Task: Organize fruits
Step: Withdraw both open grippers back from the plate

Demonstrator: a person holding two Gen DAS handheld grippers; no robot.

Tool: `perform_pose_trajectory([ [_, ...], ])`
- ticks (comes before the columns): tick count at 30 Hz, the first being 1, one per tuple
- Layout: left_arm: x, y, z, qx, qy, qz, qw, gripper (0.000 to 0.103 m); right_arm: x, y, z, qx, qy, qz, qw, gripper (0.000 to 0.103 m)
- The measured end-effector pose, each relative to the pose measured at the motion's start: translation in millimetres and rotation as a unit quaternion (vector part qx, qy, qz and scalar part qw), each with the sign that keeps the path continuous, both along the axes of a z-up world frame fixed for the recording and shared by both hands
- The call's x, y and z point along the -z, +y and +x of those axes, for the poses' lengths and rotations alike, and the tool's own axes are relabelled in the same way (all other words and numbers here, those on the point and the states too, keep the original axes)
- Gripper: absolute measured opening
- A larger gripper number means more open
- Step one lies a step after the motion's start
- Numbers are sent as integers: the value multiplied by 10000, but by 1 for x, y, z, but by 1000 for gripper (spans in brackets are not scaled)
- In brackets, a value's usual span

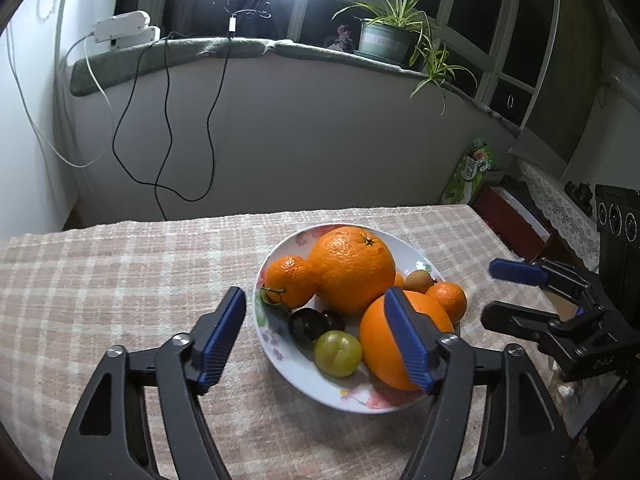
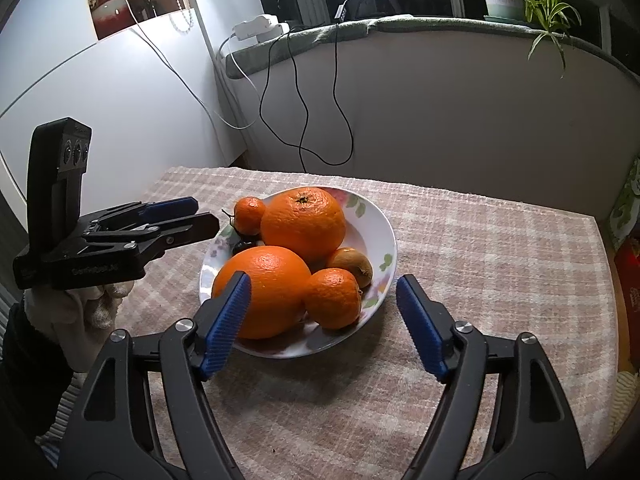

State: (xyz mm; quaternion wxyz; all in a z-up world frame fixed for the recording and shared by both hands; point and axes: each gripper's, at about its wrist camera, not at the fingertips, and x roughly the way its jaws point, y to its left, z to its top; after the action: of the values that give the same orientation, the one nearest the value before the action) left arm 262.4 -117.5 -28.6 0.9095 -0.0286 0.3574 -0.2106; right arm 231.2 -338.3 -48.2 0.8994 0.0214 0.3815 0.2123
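Left wrist view: my left gripper [image 1: 316,336] has its jaws spread, empty, over the near rim of the white floral plate [image 1: 298,372] of oranges on the checked-cloth counter [image 1: 120,280]. Right wrist view: my right gripper [image 2: 324,324] is spread too, gripping nothing, the small orange mandarin [image 2: 333,298] between its jaws.

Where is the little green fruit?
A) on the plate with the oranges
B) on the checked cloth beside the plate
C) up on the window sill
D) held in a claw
A: the green fruit lies on the flowered plate, at its near edge, next to a big orange and the dark fruit.
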Motion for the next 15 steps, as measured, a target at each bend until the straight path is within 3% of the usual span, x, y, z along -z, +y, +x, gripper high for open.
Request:
perform_pose_trajectory([
  [9, -10, 0, -15, -47, -82, 85, 9999, 79, -8, -2, -10, 129, -129, -15, 9998, 97],
  [15, -15, 1, -30, -77, -155, 139, 9998, 79, -12, -1, -20, 185, -211, -58, 9996, 98],
])
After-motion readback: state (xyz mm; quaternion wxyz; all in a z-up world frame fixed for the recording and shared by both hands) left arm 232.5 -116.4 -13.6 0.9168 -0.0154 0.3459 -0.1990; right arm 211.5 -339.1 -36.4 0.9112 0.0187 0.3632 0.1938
